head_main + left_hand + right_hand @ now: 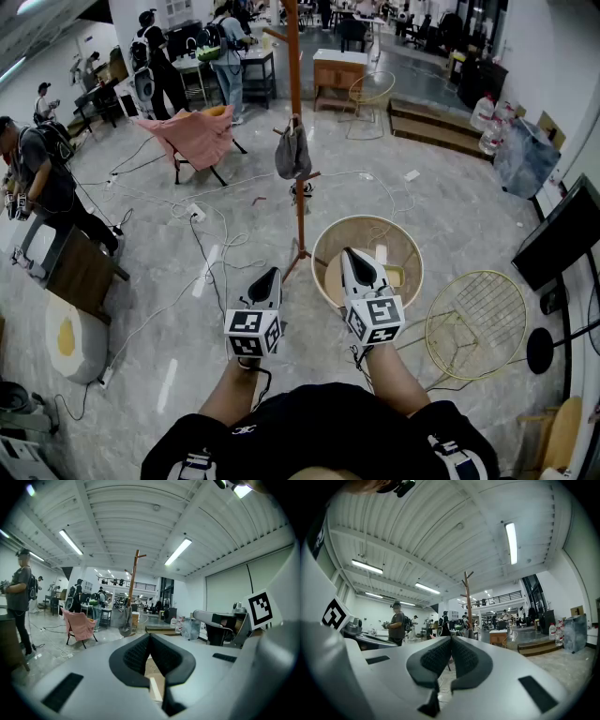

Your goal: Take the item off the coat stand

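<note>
A tall wooden coat stand [296, 84] rises from the grey floor ahead of me. A grey bag [292, 155] hangs from a peg halfway up it. Both grippers are held low in front of me, well short of the stand. My left gripper [270, 276] points at the stand's foot, shut and empty. My right gripper [350, 254] hovers over a round basket, also shut with nothing in it. In the left gripper view the stand [133, 590] and grey bag [125, 623] show far beyond the closed left gripper [150, 637]. The right gripper view shows the stand [468, 603] above the closed right gripper [451, 639].
A round wicker basket [324, 246] sits right of the stand's foot, beside a yellow wire chair [476, 324]. A pink-draped chair [197, 136] stands back left. Cables [211, 239] trail across the floor. People stand at the left and far back. A black screen [562, 234] is at the right.
</note>
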Motion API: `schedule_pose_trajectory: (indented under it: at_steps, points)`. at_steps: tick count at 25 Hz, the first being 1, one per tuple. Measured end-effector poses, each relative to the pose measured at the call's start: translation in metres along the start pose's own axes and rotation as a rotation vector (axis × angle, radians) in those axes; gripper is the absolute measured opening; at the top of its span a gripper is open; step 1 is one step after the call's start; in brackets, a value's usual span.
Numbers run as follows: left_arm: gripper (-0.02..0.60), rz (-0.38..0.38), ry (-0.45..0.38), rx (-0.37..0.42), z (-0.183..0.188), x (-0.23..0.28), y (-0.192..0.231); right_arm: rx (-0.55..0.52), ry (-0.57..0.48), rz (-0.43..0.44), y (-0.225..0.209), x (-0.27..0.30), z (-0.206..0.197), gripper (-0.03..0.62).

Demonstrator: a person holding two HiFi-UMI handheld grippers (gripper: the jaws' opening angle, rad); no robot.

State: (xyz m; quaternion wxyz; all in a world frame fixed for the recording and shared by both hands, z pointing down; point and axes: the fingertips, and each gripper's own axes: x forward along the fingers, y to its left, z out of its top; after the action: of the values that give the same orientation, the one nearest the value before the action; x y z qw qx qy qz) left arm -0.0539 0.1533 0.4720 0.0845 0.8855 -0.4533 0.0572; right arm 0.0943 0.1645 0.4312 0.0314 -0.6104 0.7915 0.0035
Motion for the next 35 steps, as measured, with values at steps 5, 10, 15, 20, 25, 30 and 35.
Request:
schedule_pose_trajectory:
  at_steps: [5,10,15,20,25,30,35]
  points:
    - [0.012,-0.007,-0.008,0.005,0.005,-0.004,0.002,0.017,-0.014,-0.012,0.004,0.0,0.006,0.015]
    - [0.012,-0.019,-0.01,0.012,0.006,-0.018,0.01,0.011,-0.021,-0.014,0.023,-0.001,0.01,0.015]
    - [0.012,-0.028,-0.01,0.004,0.001,-0.042,0.024,0.004,-0.026,-0.015,0.054,-0.005,0.013,0.015]
    - [0.012,-0.054,-0.003,0.01,-0.007,-0.067,0.035,0.02,-0.036,-0.026,0.085,-0.014,0.013,0.015]
    - [0.012,-0.062,-0.009,0.005,-0.017,-0.073,0.05,0.003,-0.04,-0.035,0.101,-0.013,0.005,0.015]
    - [0.012,-0.049,-0.026,-0.002,-0.024,-0.064,0.065,-0.009,-0.051,-0.027,0.1,0.001,-0.003,0.015]
    - [0.012,-0.027,-0.012,-0.004,-0.022,-0.046,0.085,0.009,-0.038,-0.025,0.091,0.032,-0.01,0.015]
